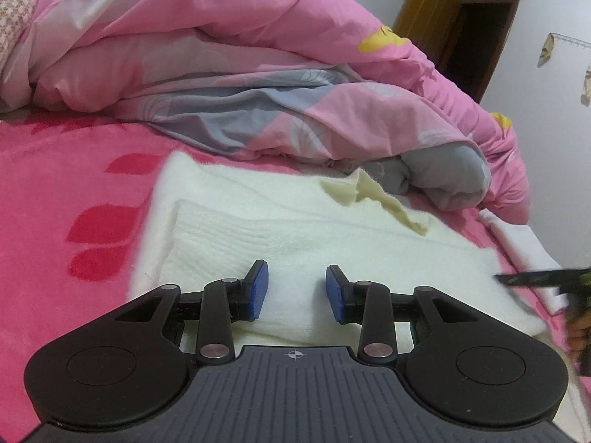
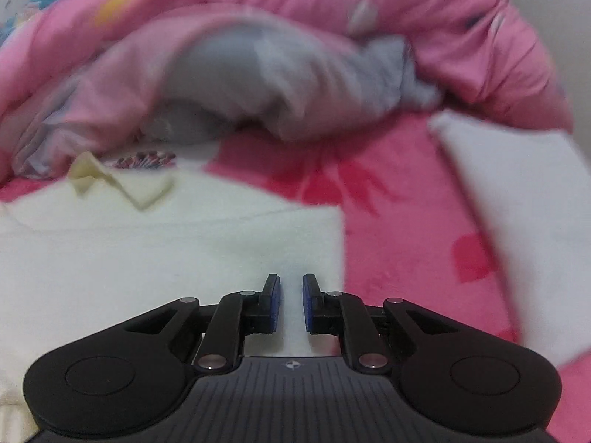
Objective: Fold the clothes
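Note:
A white knit sweater [image 1: 295,217] lies flat on the pink bed, partly folded, with a cream collar [image 1: 373,195] at its far end. My left gripper [image 1: 297,291] is open just above the sweater's near folded part, nothing between its blue pads. In the right wrist view the same sweater [image 2: 166,251] fills the left half, collar [image 2: 122,184] at the far left. My right gripper [image 2: 291,302] hovers over the sweater's right edge, its pads a narrow gap apart, with white fabric showing in the gap; the view is blurred.
A bunched pink and grey duvet [image 1: 258,74] lies along the far side of the bed. Another folded white cloth [image 2: 517,214] lies on the pink blanket [image 2: 399,221] to the right. A brown door [image 1: 465,29] stands behind.

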`<state>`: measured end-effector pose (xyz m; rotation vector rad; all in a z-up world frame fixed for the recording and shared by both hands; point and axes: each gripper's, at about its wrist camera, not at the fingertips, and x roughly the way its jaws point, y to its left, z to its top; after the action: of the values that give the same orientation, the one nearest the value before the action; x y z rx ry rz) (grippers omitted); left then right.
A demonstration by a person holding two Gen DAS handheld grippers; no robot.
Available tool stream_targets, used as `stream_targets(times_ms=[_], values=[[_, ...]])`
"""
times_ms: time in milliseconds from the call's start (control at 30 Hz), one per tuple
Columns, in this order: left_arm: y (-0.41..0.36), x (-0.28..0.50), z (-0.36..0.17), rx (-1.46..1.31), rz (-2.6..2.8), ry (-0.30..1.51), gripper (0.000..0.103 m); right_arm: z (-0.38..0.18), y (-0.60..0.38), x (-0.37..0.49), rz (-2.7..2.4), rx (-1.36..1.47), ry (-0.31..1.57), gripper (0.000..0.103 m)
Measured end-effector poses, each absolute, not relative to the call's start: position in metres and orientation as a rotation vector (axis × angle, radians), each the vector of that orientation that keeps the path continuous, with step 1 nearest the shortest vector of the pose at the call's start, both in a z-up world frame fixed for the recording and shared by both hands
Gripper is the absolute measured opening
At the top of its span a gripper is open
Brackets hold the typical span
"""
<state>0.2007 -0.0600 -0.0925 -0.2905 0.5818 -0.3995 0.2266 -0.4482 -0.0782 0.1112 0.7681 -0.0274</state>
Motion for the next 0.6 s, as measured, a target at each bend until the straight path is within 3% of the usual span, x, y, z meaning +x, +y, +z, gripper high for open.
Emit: stream_targets(times_ms=[200, 367, 600], values=[[-0.058, 0.200, -0.094, -0.303, -0.402, 0.578, 0.035, -0.068, -0.460, 0.251, -0.060, 0.154, 0.752, 0.013], [-0.059, 0.200, -0.094, -0.297, -0.400, 0.576, 0.035, -0.087, -0.482, 0.282, -0.091, 0.255, 0.755, 0.004], [-0.059, 0.199, -0.095, -0.302, -0.403, 0.575, 0.035, -0.057, -0.503, 0.226, -0.118, 0.313, 0.726, 0.008]])
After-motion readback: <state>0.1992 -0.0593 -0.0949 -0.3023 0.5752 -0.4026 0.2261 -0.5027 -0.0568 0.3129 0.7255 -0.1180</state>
